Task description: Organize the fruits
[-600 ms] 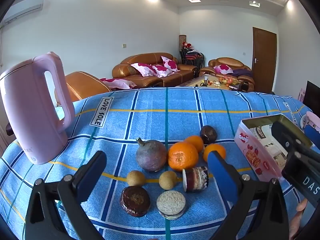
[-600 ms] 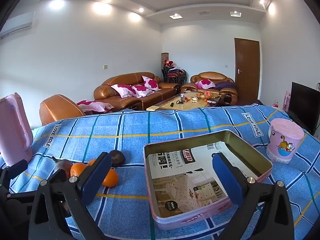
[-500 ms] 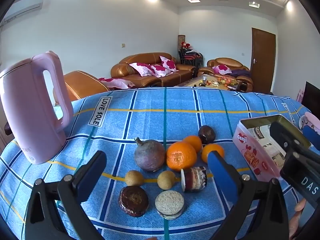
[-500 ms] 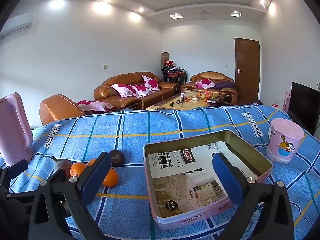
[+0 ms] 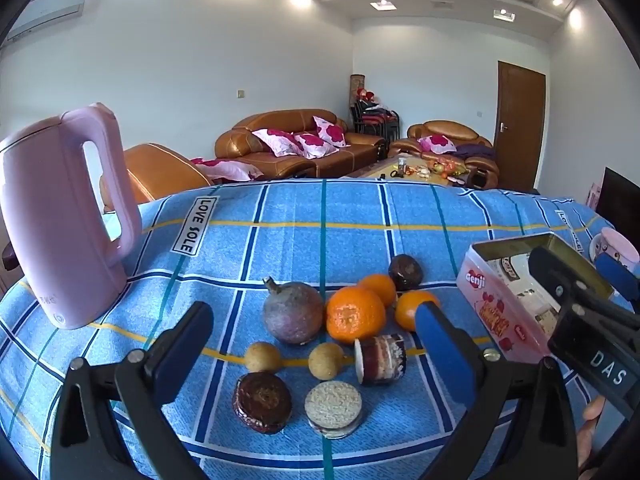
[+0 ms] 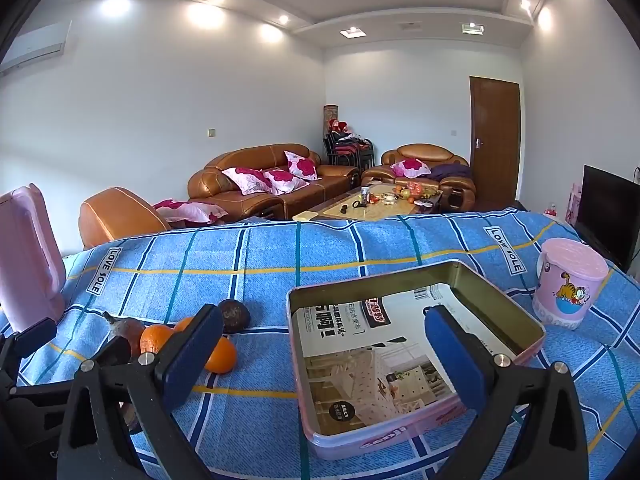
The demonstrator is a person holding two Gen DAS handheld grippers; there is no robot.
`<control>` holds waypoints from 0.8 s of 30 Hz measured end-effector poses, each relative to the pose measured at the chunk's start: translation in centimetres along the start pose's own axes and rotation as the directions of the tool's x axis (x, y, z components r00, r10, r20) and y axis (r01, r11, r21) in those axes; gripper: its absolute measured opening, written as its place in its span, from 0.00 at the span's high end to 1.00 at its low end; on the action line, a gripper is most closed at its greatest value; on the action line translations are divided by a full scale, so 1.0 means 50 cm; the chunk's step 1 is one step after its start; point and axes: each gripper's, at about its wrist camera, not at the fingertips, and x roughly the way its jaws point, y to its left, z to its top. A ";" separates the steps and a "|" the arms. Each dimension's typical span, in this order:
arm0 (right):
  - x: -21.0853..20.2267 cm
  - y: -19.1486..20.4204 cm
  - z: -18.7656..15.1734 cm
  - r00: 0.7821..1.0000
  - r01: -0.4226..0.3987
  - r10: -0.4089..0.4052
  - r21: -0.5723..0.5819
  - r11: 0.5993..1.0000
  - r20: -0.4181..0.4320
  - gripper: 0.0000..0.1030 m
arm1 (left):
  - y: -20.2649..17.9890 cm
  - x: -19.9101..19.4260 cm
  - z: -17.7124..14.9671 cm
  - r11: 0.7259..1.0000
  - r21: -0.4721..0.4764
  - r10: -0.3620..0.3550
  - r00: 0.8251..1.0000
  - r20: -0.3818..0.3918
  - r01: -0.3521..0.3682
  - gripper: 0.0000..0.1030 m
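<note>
In the left wrist view a purple passion fruit (image 5: 293,313), three oranges (image 5: 355,313), a dark round fruit (image 5: 405,266) and two small tan longans (image 5: 263,357) lie on the blue checked cloth. My left gripper (image 5: 312,340) is open and empty just in front of them. In the right wrist view my right gripper (image 6: 320,352) is open and empty over the near edge of the pink tin (image 6: 500,304), which holds only a printed paper. The oranges (image 6: 221,355) lie to the tin's left there.
Round biscuits (image 5: 333,408) and a small layered cake (image 5: 381,358) lie near the fruit. A pink kettle (image 5: 60,216) stands at the left. A pink cartoon cup (image 6: 568,284) stands right of the tin. Sofas and a coffee table are beyond the table.
The left gripper has shifted slightly left, so the fruit sits a little further right in its view. The right gripper has not moved.
</note>
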 end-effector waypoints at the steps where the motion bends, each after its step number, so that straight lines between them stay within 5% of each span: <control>1: 0.000 -0.001 0.000 1.000 0.000 0.000 0.001 1.000 -0.002 0.01 | 0.000 0.000 0.000 1.000 -0.001 0.000 1.000 -0.001 0.000 0.00; 24: 0.011 0.004 -0.004 1.000 0.007 -0.007 -0.007 1.000 -0.018 0.01 | -0.002 -0.002 -0.001 1.000 0.000 -0.007 1.000 -0.007 0.007 0.00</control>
